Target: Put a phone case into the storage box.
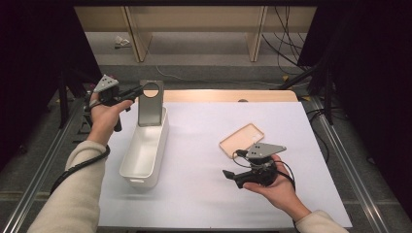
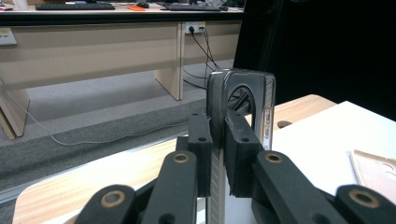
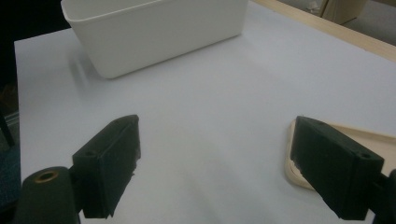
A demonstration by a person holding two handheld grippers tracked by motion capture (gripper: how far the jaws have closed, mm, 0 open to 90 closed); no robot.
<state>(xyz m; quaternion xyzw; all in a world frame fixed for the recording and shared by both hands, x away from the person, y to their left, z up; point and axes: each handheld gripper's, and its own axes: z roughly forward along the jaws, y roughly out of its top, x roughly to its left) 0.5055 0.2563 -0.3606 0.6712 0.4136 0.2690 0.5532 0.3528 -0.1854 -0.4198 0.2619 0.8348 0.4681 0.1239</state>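
Spread right hand-held gripper (image 1: 232, 175) idles near beige case (image 1: 241, 139); left hand-held gripper (image 1: 137, 91) pinches grey case (image 1: 150, 104) over white bin (image 1: 145, 151).

phone cases: 2 (grey (image 1: 151, 103), beige (image 1: 241, 140)) | white bin (image 1: 144, 154): 1

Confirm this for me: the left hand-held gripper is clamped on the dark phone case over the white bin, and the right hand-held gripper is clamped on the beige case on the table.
Not quite. The left hand-held gripper does clamp the dark phone case over the white bin, but the right hand-held gripper stands open, holding nothing; the beige case lies on the table beside it, as the right gripper view shows.
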